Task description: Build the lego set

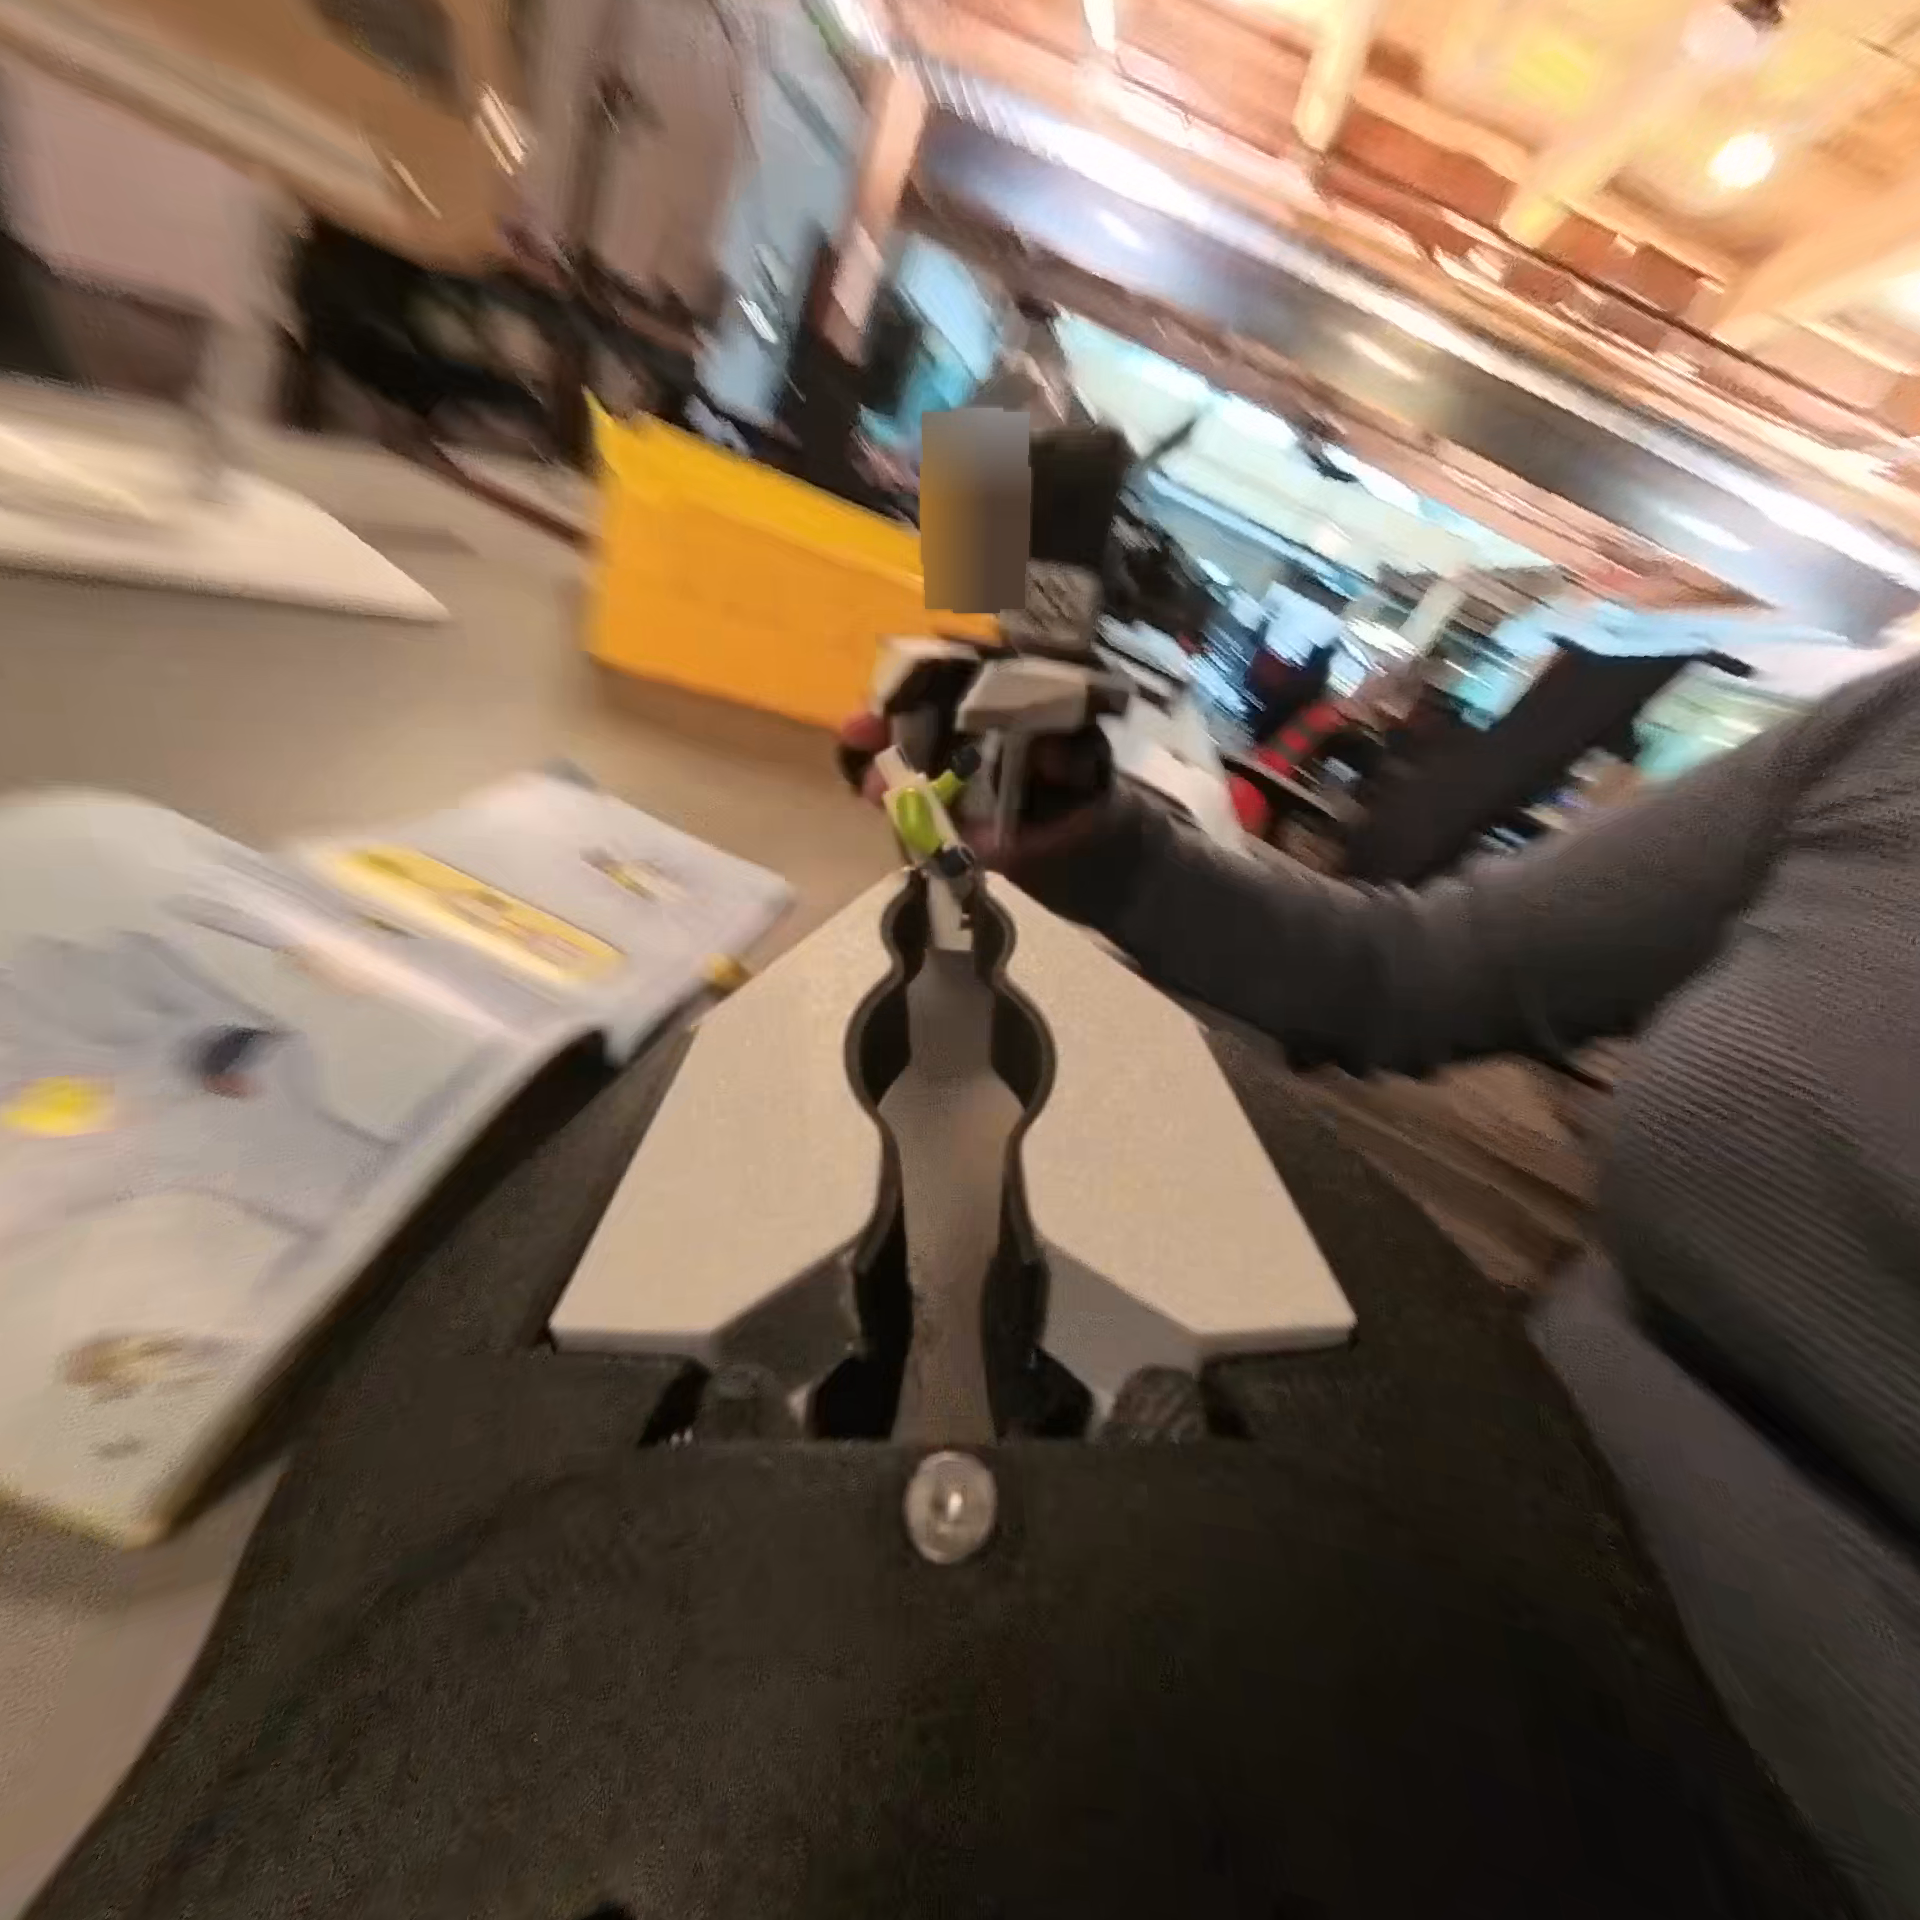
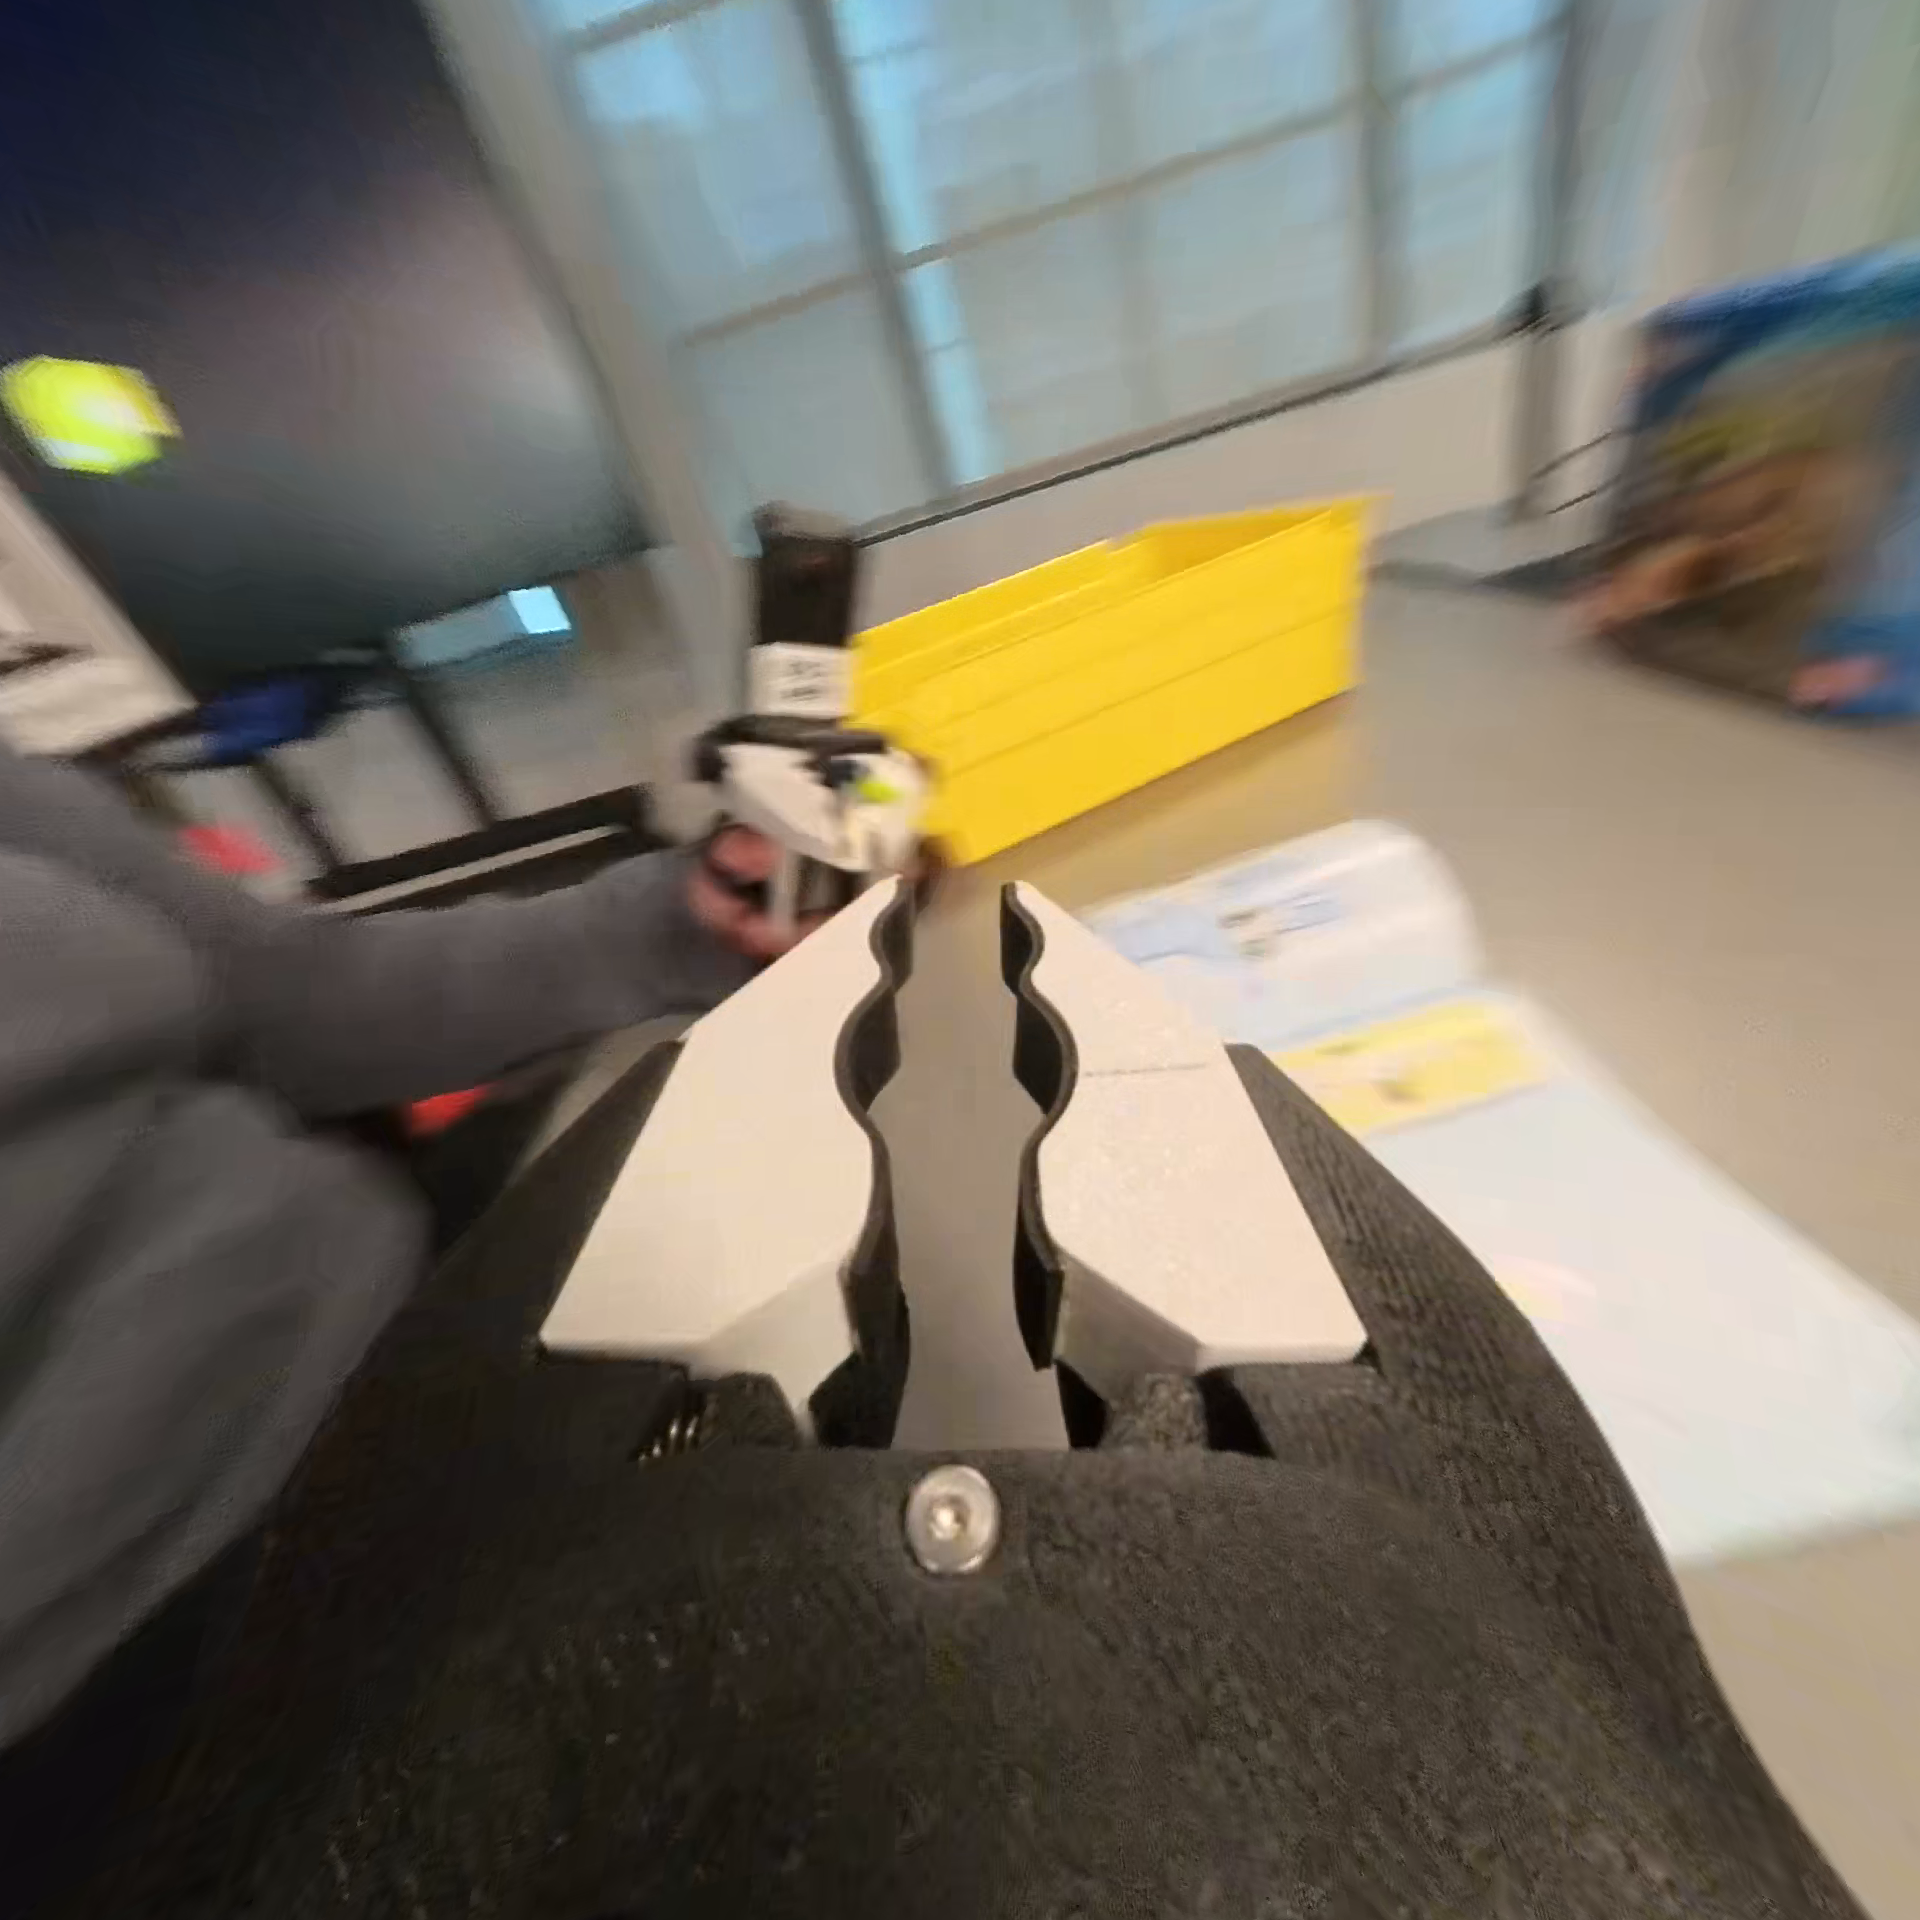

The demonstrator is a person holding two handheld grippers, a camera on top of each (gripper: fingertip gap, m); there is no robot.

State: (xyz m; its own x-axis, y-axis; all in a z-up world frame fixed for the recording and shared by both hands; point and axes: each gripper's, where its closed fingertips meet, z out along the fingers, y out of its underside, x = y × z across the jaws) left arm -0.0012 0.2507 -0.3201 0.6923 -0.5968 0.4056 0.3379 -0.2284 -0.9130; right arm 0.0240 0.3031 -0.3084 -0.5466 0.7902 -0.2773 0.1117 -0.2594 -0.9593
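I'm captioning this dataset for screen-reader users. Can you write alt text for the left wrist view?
The left gripper has its fingers shut on a small white and lime-green lego assembly, held up off the table. Just beyond, the right gripper faces it, at the end of a grey-sleeved arm. An open instruction booklet and a yellow bin sit on the table; the view is motion-blurred.

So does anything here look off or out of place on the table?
Nothing stands out. The instruction booklet lies open, the yellow bin sits upright, and the left hand-held gripper pinches a small white and lime lego piece. Motion blur hides finer detail.
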